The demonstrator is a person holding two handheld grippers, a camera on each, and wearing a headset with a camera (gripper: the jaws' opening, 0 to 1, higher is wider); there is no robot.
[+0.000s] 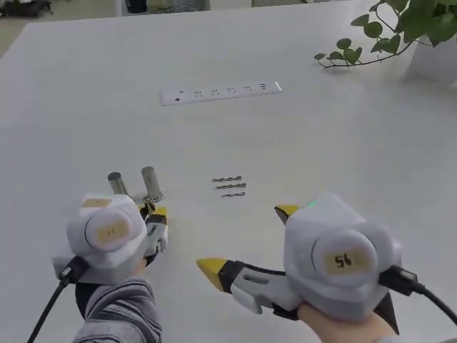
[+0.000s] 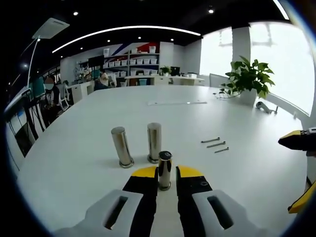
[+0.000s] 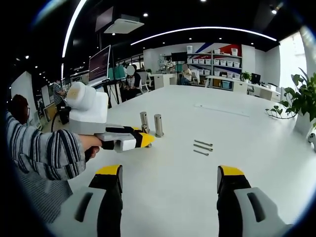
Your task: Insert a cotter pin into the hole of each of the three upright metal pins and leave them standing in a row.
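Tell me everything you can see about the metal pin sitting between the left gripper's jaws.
The metal pin is a short, shiny, steel-looking cylinder with a dark top and a slightly wider foot. It stands upright on the white table, in front of two similar pins. The left gripper appears to clamp its sides with its yellow-tipped jaws.

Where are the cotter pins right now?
In the head view the cotter pins lie together on the white table, right of the upright metal pins and nearer than the power strip.

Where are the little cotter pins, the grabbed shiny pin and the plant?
cotter pins [image 1: 230,186], head view, middle one of three.
grabbed metal pin [image 2: 165,170], left gripper view, its shiny side.
plant [image 2: 249,76], left gripper view, its leaves.
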